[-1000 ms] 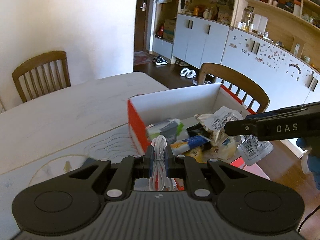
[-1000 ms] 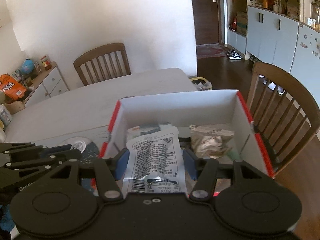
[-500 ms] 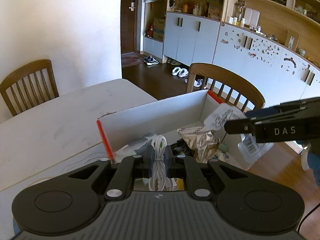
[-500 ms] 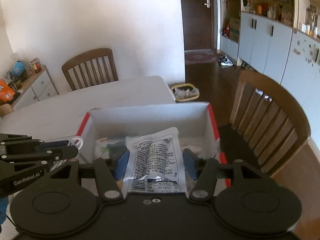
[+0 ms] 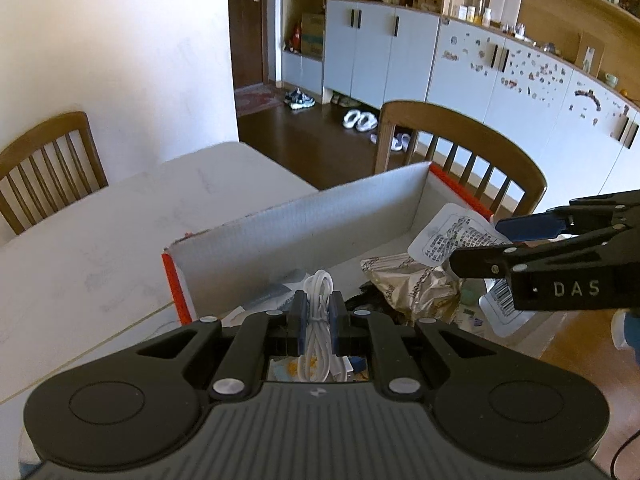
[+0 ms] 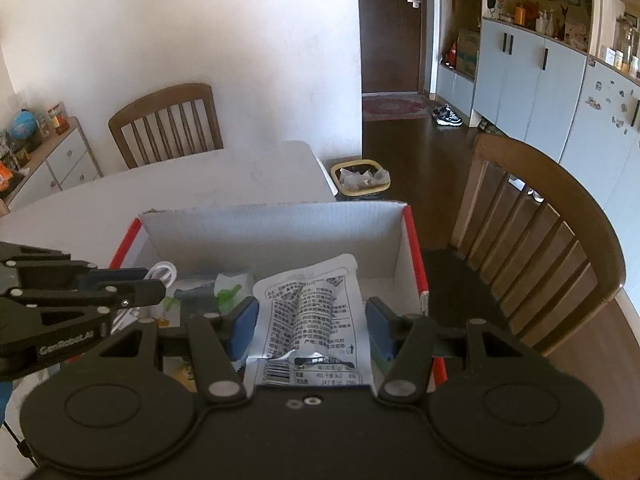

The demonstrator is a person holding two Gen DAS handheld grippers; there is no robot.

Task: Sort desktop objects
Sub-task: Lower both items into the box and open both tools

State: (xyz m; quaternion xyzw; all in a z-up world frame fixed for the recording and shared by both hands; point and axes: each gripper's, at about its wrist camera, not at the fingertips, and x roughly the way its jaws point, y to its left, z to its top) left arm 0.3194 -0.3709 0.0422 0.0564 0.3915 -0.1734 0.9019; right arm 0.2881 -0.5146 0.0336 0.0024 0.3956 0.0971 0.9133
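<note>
Coiled white cable [image 5: 318,320]: pinched tight in left gripper [image 5: 318,318], over box [image 5: 304,220] at 6 o'clock. Printed foil pouch [image 6: 310,320]: clamped across its width in right gripper [image 6: 310,322], over box toward 3 o'clock. Risks: slick pouch sliding from pads; limp cable loops snagging a finger on release; either landing outside low corrugated wall. Crinkled gold wrapper [image 5: 412,284] already inside.

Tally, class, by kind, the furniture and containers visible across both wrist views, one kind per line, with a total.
Brown wooden slat-back chairs: 2, one by the wall, one beside the box
White cardboard boxes with red edges: 1
Yellow-rimmed waste bins: 1
White dining tables: 1
Total: 5
</note>
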